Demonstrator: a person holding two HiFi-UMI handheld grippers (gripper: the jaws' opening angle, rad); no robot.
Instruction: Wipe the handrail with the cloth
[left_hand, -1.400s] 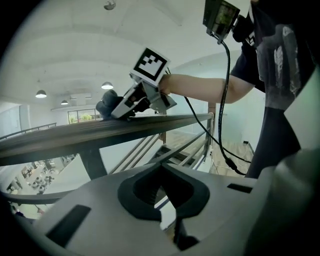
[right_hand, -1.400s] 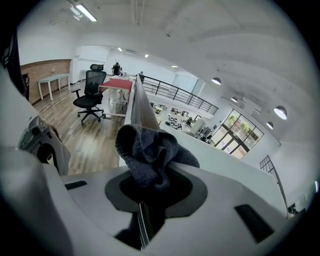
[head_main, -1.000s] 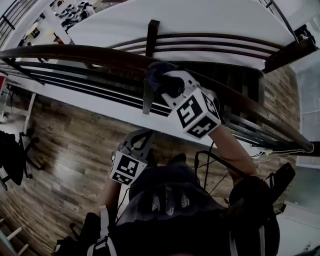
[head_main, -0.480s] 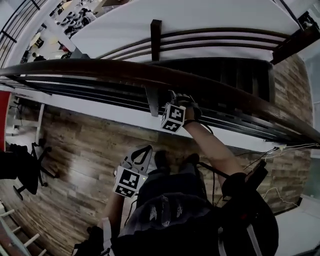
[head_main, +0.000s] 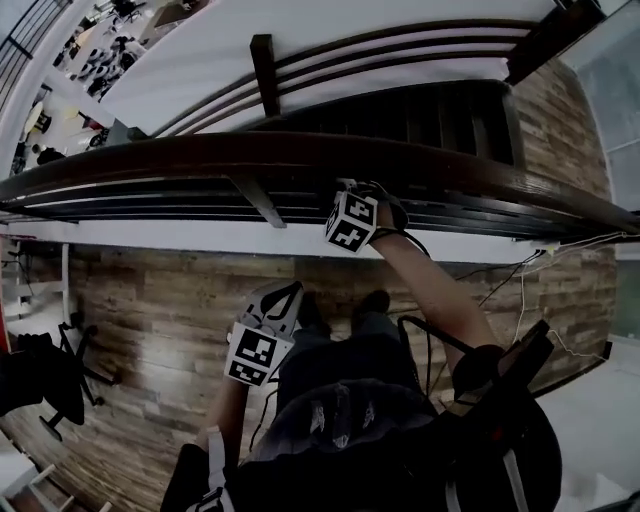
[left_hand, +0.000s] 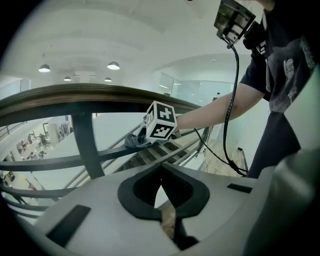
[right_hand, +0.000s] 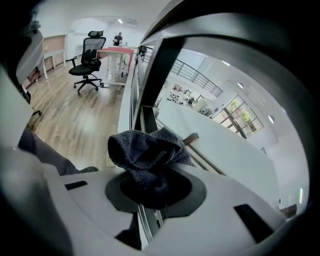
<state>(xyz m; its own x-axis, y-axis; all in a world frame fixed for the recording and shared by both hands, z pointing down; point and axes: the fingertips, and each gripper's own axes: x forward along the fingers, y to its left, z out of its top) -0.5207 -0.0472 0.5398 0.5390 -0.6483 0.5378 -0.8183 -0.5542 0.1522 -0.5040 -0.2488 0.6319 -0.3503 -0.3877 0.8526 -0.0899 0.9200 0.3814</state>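
Showing one dark wooden handrail (head_main: 200, 155) that crosses the head view from edge to edge and is cut off at both ends. Two tongs are present, each with one marker cube.

Right tongs (head_main: 362, 200): just below the handrail, level with the thin lower rails (head_main: 150, 205). They are pinching one dark cloth (right_hand: 147, 150), which is bunched into a wad that buries the tips. From the left gripper view the cloth appears to lie against a lower rail under the handrail, but contact cannot be confirmed. In the head view the cloth is mostly hidden behind the cube and the hand.

Left tongs (head_main: 283, 295): well below the handrail, over the wooden floor (head_main: 150, 300). They are pressed together at the tips with nothing between them.

Two upright posts appear in the head view: one post (head_main: 258, 200) under the handrail and one far post (head_main: 265, 75) beyond it on a second railing. The lower rails are several, and too close together to count.

One black cable (head_main: 430, 330) runs along the right arm, below the handrail. One black office chair (right_hand: 87, 57) stands on the floor, well away from the handrail, in the right gripper view. There the handrail itself is only a broad dark blur along the top.
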